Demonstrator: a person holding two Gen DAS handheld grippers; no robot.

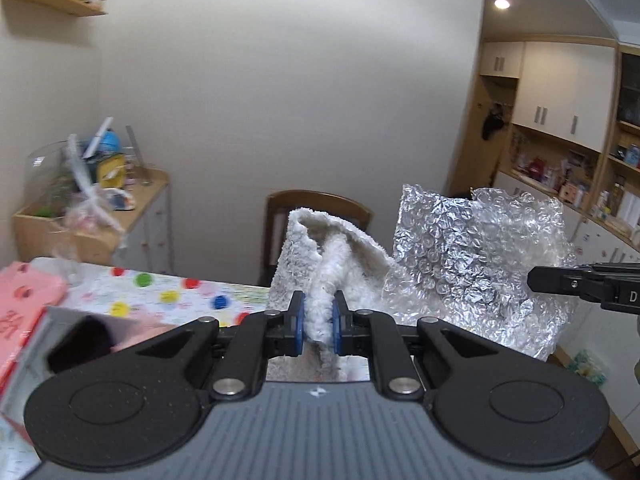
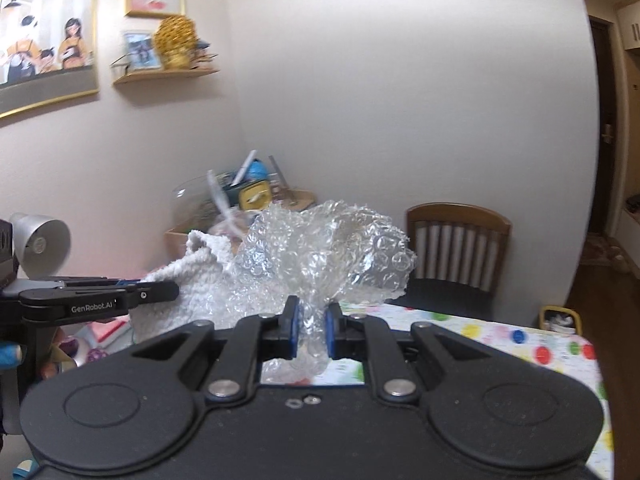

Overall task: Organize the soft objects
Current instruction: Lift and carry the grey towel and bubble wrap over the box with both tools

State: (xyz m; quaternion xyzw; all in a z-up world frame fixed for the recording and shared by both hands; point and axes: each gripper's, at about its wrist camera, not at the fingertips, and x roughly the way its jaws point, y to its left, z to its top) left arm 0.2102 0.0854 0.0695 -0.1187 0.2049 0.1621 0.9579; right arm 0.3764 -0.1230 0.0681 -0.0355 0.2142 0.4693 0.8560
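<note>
Both pics look soft and a bit dim to me, w/ warm indoor light. I see one round ceiling light (image 1: 501,3) glowing top right in the left cam. The bubble wrap (image 1: 476,264) throws back shiny white spots. The shelf (image 2: 166,75) has a soft shadow under it. Stuff on the side cabinet (image 1: 132,216) is smeared & blurry. Walls bend near the edges, corners go black.

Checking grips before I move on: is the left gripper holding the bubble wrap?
No, the left gripper is shut on the white fluffy cloth; the bubble wrap hangs beside it.
</note>
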